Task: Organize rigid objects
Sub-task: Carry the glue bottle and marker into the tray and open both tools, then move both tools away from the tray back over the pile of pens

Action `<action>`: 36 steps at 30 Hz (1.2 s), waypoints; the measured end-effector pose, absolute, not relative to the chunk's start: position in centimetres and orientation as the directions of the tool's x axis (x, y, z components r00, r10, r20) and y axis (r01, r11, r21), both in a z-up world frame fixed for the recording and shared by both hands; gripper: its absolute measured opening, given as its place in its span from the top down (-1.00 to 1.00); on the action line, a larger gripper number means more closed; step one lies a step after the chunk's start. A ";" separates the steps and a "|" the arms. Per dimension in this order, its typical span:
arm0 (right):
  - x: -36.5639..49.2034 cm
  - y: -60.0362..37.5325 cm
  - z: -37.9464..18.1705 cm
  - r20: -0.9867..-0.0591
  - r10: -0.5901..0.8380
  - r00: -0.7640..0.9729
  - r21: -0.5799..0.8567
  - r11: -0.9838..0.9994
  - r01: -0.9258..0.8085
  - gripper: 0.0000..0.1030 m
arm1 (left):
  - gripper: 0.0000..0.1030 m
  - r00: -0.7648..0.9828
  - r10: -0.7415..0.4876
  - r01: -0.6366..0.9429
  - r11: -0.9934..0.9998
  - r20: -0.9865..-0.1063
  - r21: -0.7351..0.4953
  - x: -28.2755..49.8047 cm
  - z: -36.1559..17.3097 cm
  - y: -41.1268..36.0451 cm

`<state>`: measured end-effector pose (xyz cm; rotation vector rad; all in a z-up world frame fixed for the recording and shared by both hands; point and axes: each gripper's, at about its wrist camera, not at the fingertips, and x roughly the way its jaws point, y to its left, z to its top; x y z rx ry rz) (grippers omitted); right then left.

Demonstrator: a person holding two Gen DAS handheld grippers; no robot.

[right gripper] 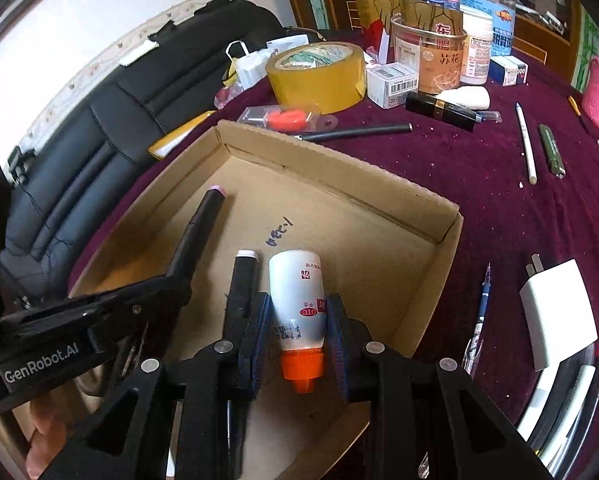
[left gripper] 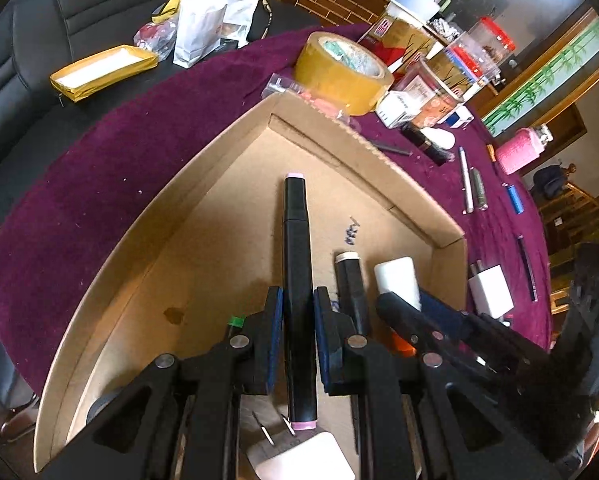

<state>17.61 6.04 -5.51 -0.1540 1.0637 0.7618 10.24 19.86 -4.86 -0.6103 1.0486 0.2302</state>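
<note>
Cardboard box (left gripper: 235, 152) lies on the purple table (left gripper: 99, 168). Inside it, the left tongs (left gripper: 297, 316) pinch a black marker (left gripper: 297, 264) with pink ends, and the right tongs (right gripper: 297, 320) pinch a white bottle (right gripper: 297, 292) with an orange cap.

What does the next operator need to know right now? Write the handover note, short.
Left gripper: jaws around the black marker with pink caps over the cardboard box, small gaps showing.
Right gripper: jaws bracketing the white bottle with orange cap in the box; grip unclear.
Done: a second black marker lies in the box.
Left: white charger, pens, lipstick and tape roll remain on the purple cloth.
</note>
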 end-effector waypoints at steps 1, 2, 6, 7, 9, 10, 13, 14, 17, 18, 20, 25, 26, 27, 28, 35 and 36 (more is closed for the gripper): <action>17.5 6.2 -5.5 -0.836 0.481 0.264 0.224 0.738 -0.636 0.40 | 0.71 0.489 -0.102 -0.460 0.814 -0.867 -0.355 10.3 -5.0 19.9; 17.4 6.4 -5.6 -0.841 0.473 0.264 0.212 0.736 -0.642 0.40 | 0.71 0.485 -0.099 -0.461 0.815 -0.869 -0.350 10.4 -5.1 19.9; 17.0 6.7 -5.5 -0.845 0.453 0.285 0.169 0.731 -0.661 0.39 | 0.71 0.480 -0.075 -0.464 0.824 -0.874 -0.325 10.5 -5.2 19.7; 17.0 6.8 -5.5 -0.845 0.452 0.286 0.167 0.731 -0.662 0.39 | 0.71 0.478 -0.070 -0.463 0.827 -0.875 -0.319 10.6 -5.2 19.6; 17.1 6.7 -5.6 -0.845 0.454 0.283 0.174 0.732 -0.659 0.39 | 0.71 0.479 -0.068 -0.462 0.829 -0.875 -0.317 10.6 -5.2 19.6; 17.2 6.6 -5.6 -0.846 0.456 0.278 0.179 0.732 -0.657 0.39 | 0.71 0.481 -0.070 -0.462 0.827 -0.874 -0.320 10.6 -5.2 19.6; 17.2 6.5 -5.6 -0.851 0.450 0.271 0.180 0.734 -0.655 0.39 | 0.71 0.486 -0.075 -0.460 0.825 -0.871 -0.328 10.5 -5.2 19.6; 17.2 6.5 -5.6 -0.852 0.451 0.267 0.182 0.732 -0.657 0.38 | 0.70 0.488 -0.076 -0.458 0.826 -0.869 -0.329 10.5 -5.2 19.6; 16.9 6.4 -5.4 -0.855 0.452 0.254 0.186 0.725 -0.663 0.27 | 0.49 0.503 -0.105 -0.454 0.812 -0.858 -0.366 10.3 -5.2 20.0; 16.9 6.3 -5.3 -0.852 0.462 0.248 0.197 0.720 -0.665 0.23 | 0.42 0.509 -0.118 -0.451 0.807 -0.853 -0.381 10.2 -5.1 20.1; 16.7 5.9 -5.0 -0.846 0.476 0.241 0.211 0.713 -0.668 0.12 | 0.29 0.513 -0.119 -0.452 0.804 -0.850 -0.386 10.1 -4.9 20.1; 15.7 2.8 -3.4 -0.808 0.545 0.225 0.286 0.697 -0.658 0.12 | 0.24 0.558 -0.122 -0.419 0.812 -0.821 -0.406 8.6 -2.9 18.7; 15.2 1.8 -3.0 -0.792 0.570 0.220 0.313 0.687 -0.656 0.12 | 0.13 0.572 -0.117 -0.411 0.815 -0.812 -0.407 8.1 -2.4 18.2; 14.7 0.6 -2.7 -0.776 0.593 0.216 0.337 0.679 -0.653 0.12 | 0.07 0.588 -0.109 -0.400 0.822 -0.801 -0.406 7.6 -1.7 17.5; 14.2 -0.4 -2.4 -0.763 0.608 0.219 0.352 0.675 -0.648 0.12 | 0.01 0.599 -0.104 -0.390 0.828 -0.794 -0.403 7.1 -1.1 16.7; 10.3 -8.5 -1.5 -0.695 0.657 0.292 0.394 0.688 -0.610 0.13 | -0.18 0.646 -0.177 -0.229 0.883 -0.742 -0.409 5.3 1.8 8.8; 10.1 -9.4 -1.5 -0.688 0.661 0.300 0.398 0.690 -0.605 0.13 | -0.19 0.644 -0.187 -0.210 0.889 -0.742 -0.406 5.2 2.0 7.8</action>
